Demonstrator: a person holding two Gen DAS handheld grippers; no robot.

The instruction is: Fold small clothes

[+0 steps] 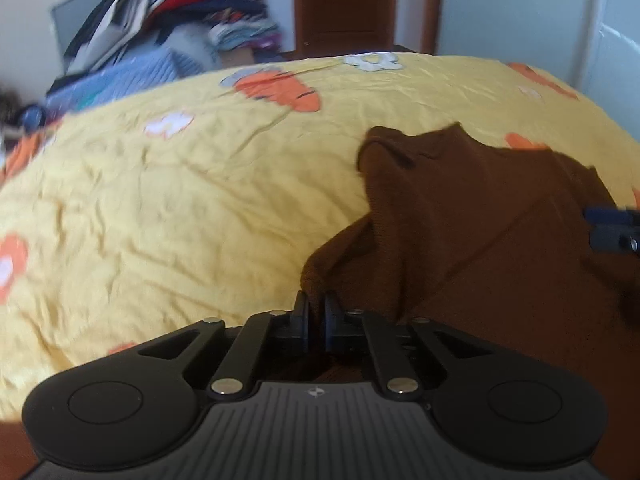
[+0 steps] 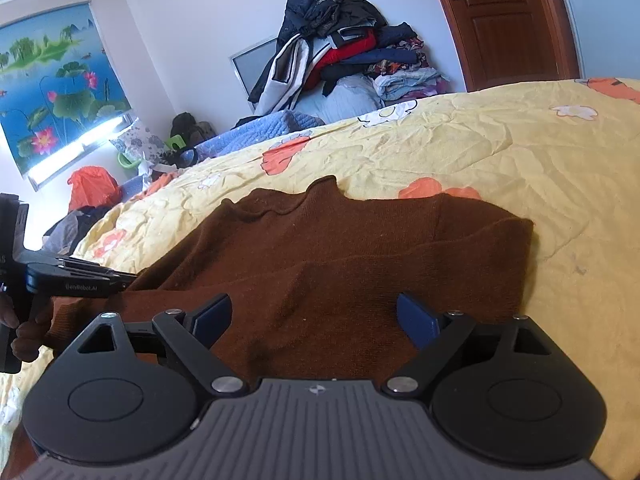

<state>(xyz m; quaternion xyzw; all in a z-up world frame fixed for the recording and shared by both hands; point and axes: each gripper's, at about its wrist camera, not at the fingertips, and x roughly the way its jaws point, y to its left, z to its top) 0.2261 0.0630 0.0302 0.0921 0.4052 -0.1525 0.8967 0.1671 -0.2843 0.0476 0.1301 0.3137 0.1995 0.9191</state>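
Observation:
A brown knitted sweater (image 2: pixel 340 248) lies spread on the yellow bed cover (image 2: pixel 520 152), with its collar toward the far side. My left gripper (image 1: pixel 316 308) is shut on a bunched fold at the sweater's (image 1: pixel 480 220) left edge. The cloth rises in a peak between the pads. My right gripper (image 2: pixel 316 316) stands open low over the near part of the sweater, with its blue pads (image 2: pixel 416 316) wide apart and nothing pinched. In the right wrist view the left gripper (image 2: pixel 128 278) shows at the sweater's left side. The right gripper's tip (image 1: pixel 612 228) shows at the right edge of the left wrist view.
The yellow cover (image 1: pixel 180 200) with orange and white prints is wrinkled and stretches far around the sweater. A tall pile of clothes (image 2: pixel 340 48) and a blue quilt (image 2: pixel 272 124) lie beyond the bed. A brown door (image 2: pixel 504 20) is at the back right. A hand (image 2: pixel 24 332) holds the left gripper.

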